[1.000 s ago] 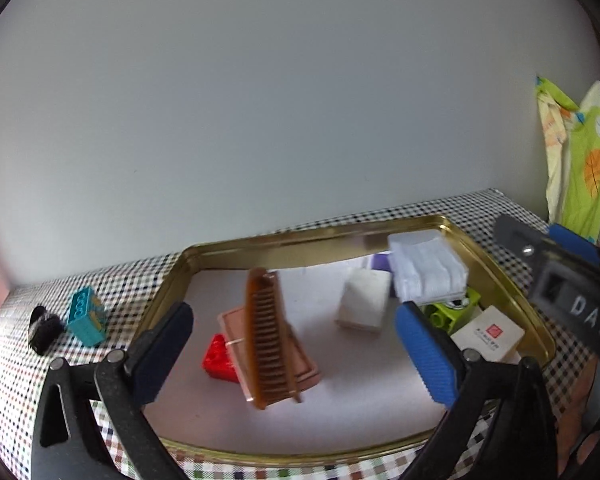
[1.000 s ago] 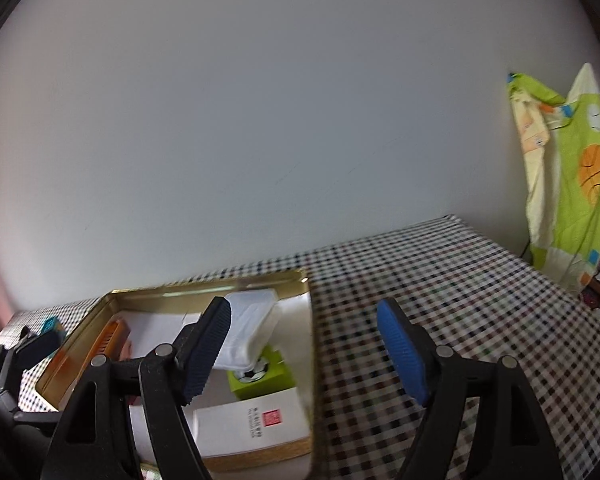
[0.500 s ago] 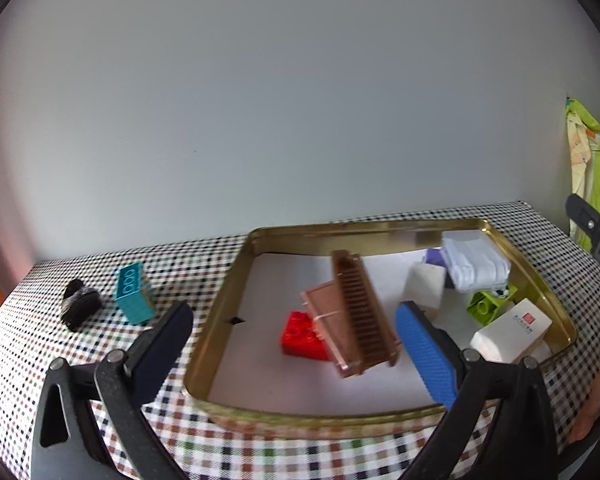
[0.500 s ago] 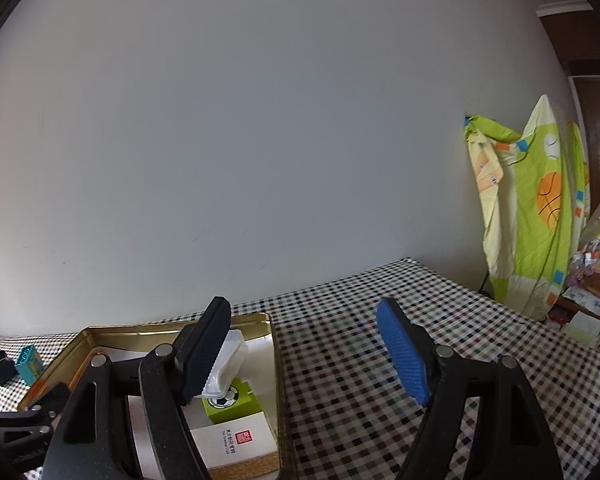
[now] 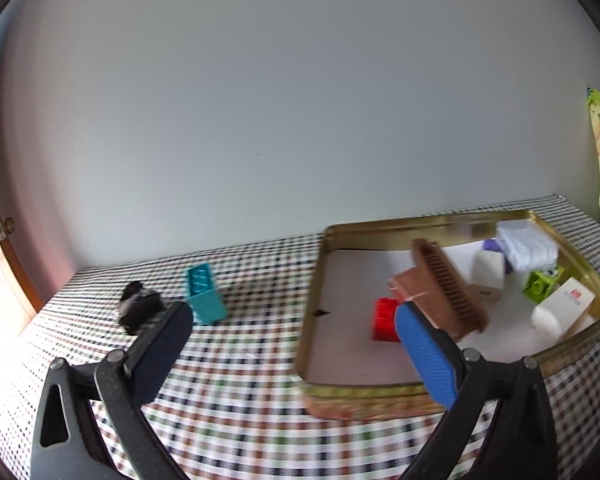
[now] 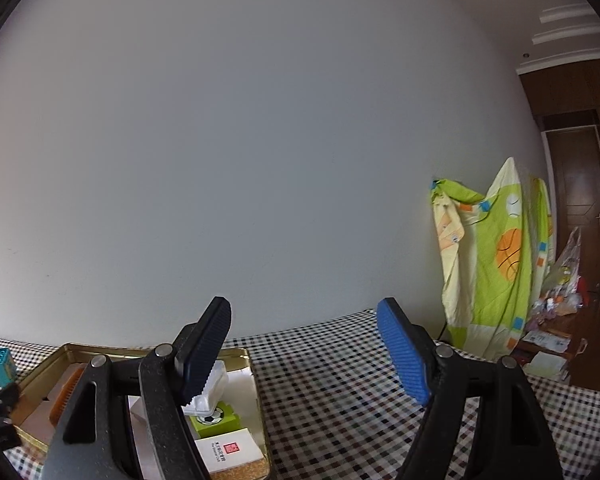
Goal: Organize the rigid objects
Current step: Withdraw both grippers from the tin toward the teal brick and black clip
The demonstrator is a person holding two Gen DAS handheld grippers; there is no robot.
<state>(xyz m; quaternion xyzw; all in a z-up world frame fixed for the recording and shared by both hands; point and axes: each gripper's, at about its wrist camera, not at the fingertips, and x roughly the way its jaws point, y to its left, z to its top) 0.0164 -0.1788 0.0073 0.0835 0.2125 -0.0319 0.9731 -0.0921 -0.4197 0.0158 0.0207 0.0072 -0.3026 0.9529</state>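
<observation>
The teal block [image 5: 204, 294], outside the gold tray [image 5: 314, 300] on the checked table [image 5: 240, 360], looks light, stiff and smooth, so the left gripper [image 5: 292, 354], fingers spread and empty, should pinch its flat long sides.

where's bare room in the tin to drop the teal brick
Free: the tin's left half, between its left wall and the red brick, and the front strip. Crowded: right end, with comb, white boxes and green block. Teal brick sits outside.
</observation>
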